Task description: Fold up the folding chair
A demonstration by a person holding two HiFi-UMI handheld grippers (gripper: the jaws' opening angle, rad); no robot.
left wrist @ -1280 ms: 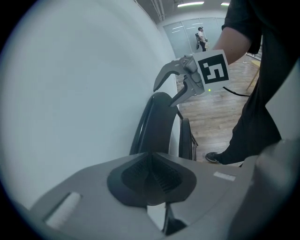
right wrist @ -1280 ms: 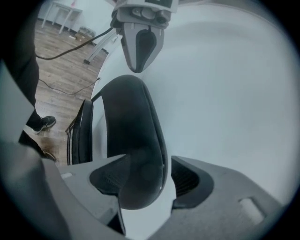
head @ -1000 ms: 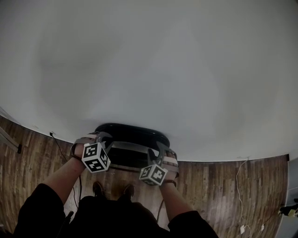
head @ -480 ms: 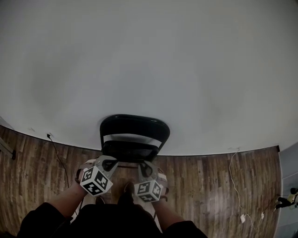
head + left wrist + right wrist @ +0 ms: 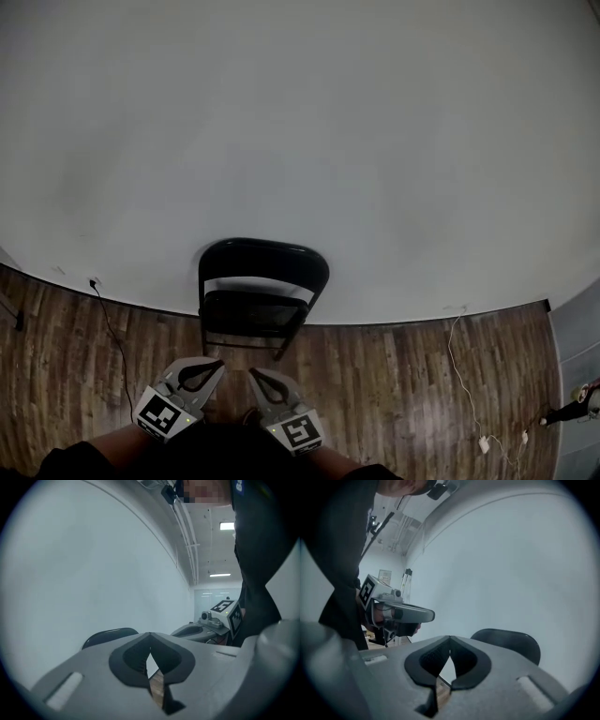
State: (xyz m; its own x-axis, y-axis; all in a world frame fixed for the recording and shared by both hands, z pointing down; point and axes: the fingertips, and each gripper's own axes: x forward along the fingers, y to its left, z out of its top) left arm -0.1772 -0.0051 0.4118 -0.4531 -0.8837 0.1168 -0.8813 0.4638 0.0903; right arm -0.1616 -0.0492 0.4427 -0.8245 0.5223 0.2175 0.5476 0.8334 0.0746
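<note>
The black folding chair [image 5: 263,289] stands folded flat, leaning against the white wall, its backrest on top and its seat turned up against the frame. Both grippers are held close to the person's body, well short of the chair and touching nothing. My left gripper [image 5: 219,365] has just closed its jaws, and they are shut with nothing between them. My right gripper [image 5: 251,373] is shut and empty too. In the left gripper view the chair's backrest [image 5: 109,634] shows beyond the closed tips [image 5: 150,634]. The right gripper view shows the backrest [image 5: 506,642] to the right of its own tips [image 5: 450,638].
A wooden floor [image 5: 394,375] runs from the person's feet to the white wall [image 5: 300,141]. A dark cable with a plug [image 5: 101,298] lies at the left. A white cable [image 5: 457,361] trails across the floor at the right.
Both grippers have let go of the chair and drawn back toward the person's body. The person has stepped away, so the folded chair now stands farther off against the wall.
</note>
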